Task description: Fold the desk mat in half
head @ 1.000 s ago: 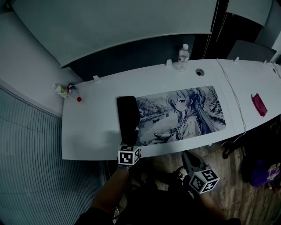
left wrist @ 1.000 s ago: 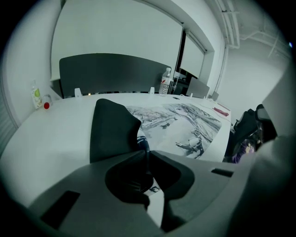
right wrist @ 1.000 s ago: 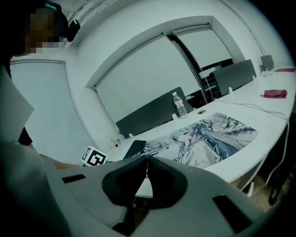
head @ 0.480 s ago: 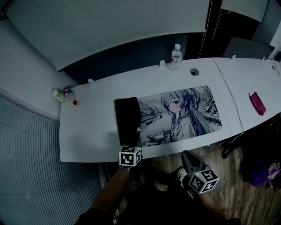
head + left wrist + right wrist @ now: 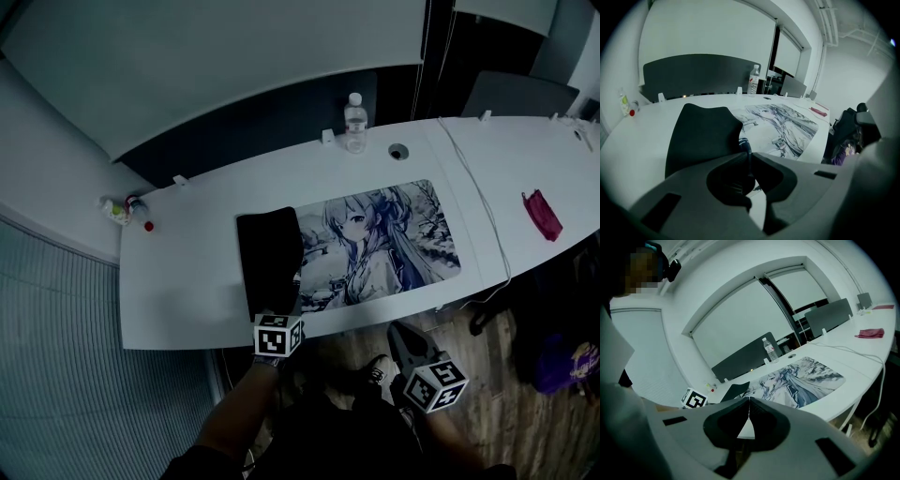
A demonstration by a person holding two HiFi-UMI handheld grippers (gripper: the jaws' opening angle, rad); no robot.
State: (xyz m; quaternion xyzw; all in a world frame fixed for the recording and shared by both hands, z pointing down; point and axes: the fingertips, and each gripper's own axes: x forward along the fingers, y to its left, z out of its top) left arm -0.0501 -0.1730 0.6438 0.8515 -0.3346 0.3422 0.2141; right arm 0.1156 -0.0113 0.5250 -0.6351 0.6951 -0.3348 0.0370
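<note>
**Grip.** The left gripper has its jaws nipped onto the near long edge of the desk mat, at the turned-over end. Just ahead of these jaws and to their left, the flap shows its black underside. To their right the printed face lies flat. The right gripper has its jaws pressed together with nothing between them. It hangs off the near edge of the table, with the mat ahead of its jaws and apart from them.

**Step in hand.** We judge the fold to be early, as only a short end is turned over.
- The held edge should be carried low across the print toward the far short end.
- It should stay parallel to the mat's near edge so that the corners meet.
- Only the near edge is held, so the flap's far corner may lag and skew the crease.
- The idle right gripper could pin the flat part or take that corner.

**Surface.** The tabletop is white, smooth and bare around the mat.
- A water bottle stands beyond the mat, well ahead of both jaws.
- A cable crosses the top near the mat's far end.
- A red cloth lies further right, well apart.
- Small bottles sit far to the left.

**Room.** A dark partition backs the table, and a wooden floor lies under the right gripper.
</note>
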